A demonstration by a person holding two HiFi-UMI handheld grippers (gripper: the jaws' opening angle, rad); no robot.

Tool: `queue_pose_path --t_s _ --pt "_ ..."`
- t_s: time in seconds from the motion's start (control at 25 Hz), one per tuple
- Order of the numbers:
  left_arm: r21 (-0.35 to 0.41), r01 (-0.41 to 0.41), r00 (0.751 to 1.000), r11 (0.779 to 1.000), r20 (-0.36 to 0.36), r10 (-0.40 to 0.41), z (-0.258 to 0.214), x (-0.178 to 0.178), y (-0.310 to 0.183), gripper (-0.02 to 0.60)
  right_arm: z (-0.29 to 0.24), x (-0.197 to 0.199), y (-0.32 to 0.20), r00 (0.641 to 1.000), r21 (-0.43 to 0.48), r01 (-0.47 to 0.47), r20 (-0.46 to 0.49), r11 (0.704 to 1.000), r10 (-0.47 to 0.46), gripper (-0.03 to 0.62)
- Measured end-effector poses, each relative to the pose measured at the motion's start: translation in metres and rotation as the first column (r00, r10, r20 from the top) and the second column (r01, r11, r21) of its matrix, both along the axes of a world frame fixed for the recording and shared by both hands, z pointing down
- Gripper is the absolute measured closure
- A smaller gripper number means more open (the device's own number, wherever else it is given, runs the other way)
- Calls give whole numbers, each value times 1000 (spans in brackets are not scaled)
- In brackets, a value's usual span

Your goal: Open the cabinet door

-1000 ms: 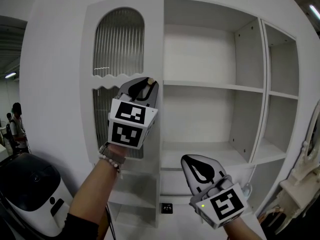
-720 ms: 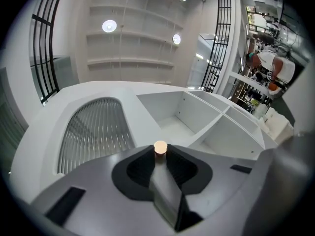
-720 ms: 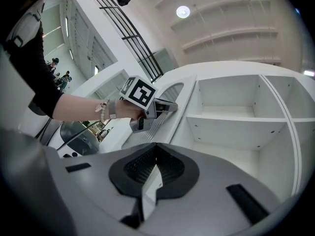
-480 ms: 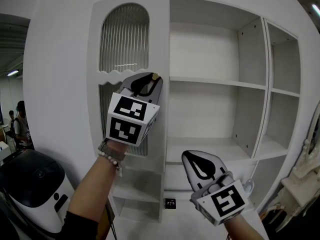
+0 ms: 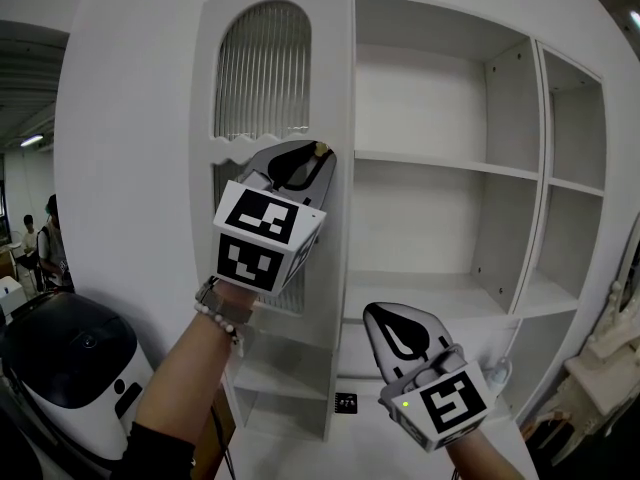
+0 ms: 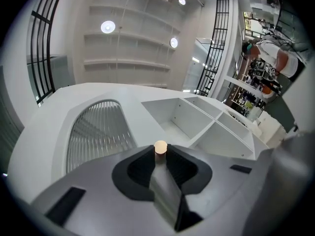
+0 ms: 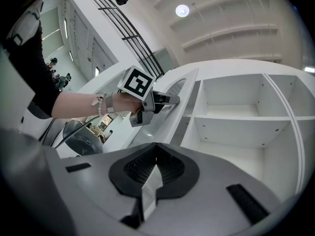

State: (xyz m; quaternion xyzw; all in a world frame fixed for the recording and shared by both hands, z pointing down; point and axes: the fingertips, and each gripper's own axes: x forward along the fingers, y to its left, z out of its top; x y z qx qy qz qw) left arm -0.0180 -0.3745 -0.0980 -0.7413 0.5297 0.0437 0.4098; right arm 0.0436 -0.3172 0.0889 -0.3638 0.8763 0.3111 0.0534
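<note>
Two grippers are mine, the left gripper (image 5: 306,154) and the right gripper (image 5: 381,318). I count one white cabinet (image 5: 420,98), one door (image 5: 332,58) with one knob (image 5: 320,149) and two ribbed panes (image 5: 262,68), one black-topped machine (image 5: 70,353).

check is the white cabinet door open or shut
Open: the white ribbed-glass cabinet door stands swung out, exposing white shelves; the left gripper grips its tan round knob.
</note>
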Motion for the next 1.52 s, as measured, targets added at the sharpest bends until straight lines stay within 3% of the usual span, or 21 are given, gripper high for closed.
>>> queue_pose_path --t_s 1.04,1.32,1.52 --pt "10 -108 994 994 14 108 0 -29 72 508 0 -32 35 999 -6 48 1 999 -48 595" --pt "15 -118 993 993 10 118 0 -40 90 506 7 -54 47 993 -60 122 21 991 -120 588" --pt "18 -124 992 992 7 123 -1 -48 102 505 15 -70 49 986 -125 169 26 978 -167 543"
